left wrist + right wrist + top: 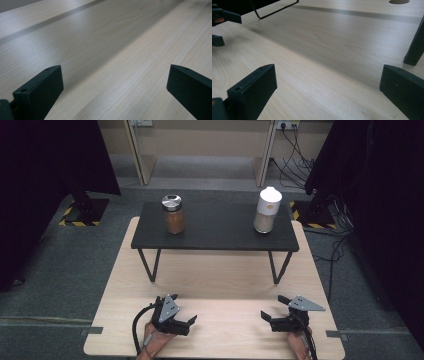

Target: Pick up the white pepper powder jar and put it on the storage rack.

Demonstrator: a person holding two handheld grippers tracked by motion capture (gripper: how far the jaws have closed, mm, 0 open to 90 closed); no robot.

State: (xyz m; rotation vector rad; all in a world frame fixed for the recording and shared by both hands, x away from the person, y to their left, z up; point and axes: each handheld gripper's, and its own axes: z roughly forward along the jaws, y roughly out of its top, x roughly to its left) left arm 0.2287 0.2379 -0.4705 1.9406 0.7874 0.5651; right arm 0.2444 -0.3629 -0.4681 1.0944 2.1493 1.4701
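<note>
At the left of the high view, the left gripper (189, 324) is held low over the near part of the pale wooden table (220, 270), its jaws spread apart and pointed toward the middle of the table, with nothing between them. In the left gripper view the same gripper (115, 82) is seen with both jaws standing wide apart over bare wood grain. Farther back, a low black shelf (215, 227) on thin wire legs is set across the far half of the table. On the left part of that shelf a glass jar (174, 215) filled with brown powder and closed by a metal lid is stood upright. Toward the right end of the shelf a white bottle (266, 210) with a rounded white cap is stood upright, well apart from the jar. Both containers are well apart from the grippers. At the right, the right gripper (267, 318) is held low over the near table edge, its jaws released and pointed toward the other gripper, grasping nothing. In the right gripper view this gripper (328, 82) is seen with jaws wide apart above the wood, and one wire leg (277, 10) of the shelf is seen at the upper left.
</note>
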